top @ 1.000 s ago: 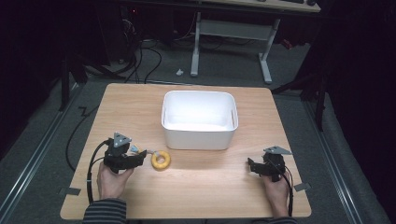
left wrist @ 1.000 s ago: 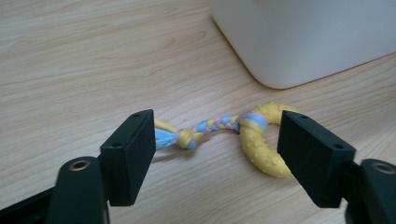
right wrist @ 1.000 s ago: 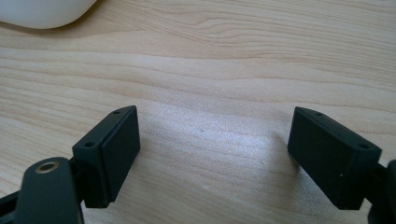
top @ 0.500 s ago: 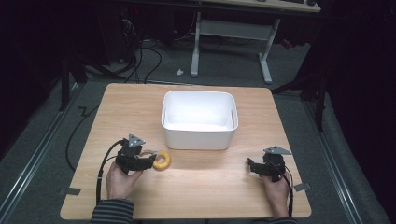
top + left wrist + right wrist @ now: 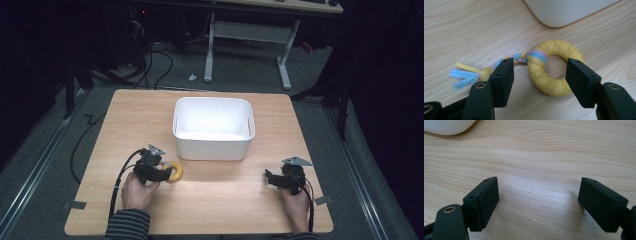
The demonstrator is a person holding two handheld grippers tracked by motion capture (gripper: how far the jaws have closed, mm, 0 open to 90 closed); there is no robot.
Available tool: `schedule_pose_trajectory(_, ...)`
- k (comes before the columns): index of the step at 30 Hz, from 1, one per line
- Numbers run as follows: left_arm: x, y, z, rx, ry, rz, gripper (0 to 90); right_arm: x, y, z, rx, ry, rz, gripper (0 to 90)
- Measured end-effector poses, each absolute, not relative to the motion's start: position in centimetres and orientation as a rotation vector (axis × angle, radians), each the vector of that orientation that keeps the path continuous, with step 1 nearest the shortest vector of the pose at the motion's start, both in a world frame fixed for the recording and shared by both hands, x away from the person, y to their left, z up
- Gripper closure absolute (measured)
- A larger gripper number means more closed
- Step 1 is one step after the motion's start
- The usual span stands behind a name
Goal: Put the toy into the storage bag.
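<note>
High view: table (image 5: 210, 210) w/ white bin (image 5: 213, 128) near its middle. Left gripper (image 5: 161, 172) sat in front of the bin's near-left corner, right at the yellow ring toy (image 5: 175, 172), which lay on the wood just beside the bin, not in it. Right gripper (image 5: 272, 179) rested well apart on the other side, over bare wood.

Left gripper view: jaws had just been closing, w/ the ring (image 5: 552, 67) between them but not yet pinched. Right pad was at the ring's outer edge; left pad sat by the braided rope tail (image 5: 471, 72), clear of the ring body. So it was open, straddling the toy. To do this well, I'd say: centre the jaws on the ring's band, not on the knot, since the rope looked soft and might slip. Go low enough that the pads catch the rubber squarely, close until firm, then lift straight up so the tail doesn't drag on the bin wall (image 5: 564, 10).

Right gripper view: jaws stood wide, nothing between them but wood; bin corner (image 5: 446, 126) at upper left. Best kept parked, out of the lift path.
</note>
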State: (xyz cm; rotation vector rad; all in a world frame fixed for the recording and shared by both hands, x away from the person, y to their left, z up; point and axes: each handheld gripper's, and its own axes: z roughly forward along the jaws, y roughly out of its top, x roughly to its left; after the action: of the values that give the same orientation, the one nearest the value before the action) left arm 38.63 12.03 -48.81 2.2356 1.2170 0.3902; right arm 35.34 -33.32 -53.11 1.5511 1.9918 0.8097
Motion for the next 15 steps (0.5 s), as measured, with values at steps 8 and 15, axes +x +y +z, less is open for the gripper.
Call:
schedule_pose_trajectory(8,39.4,11.4,-50.0,2.252,1.247,0.386,44.4,35.3,-33.3,-53.1,1.554,1.991,0.809,17.1)
schedule_pose_trajectory(15,39.6,11.2,-50.5,2.266,1.274,0.387,45.9,35.3,-33.3,-53.1,1.551,1.993,0.809,17.1)
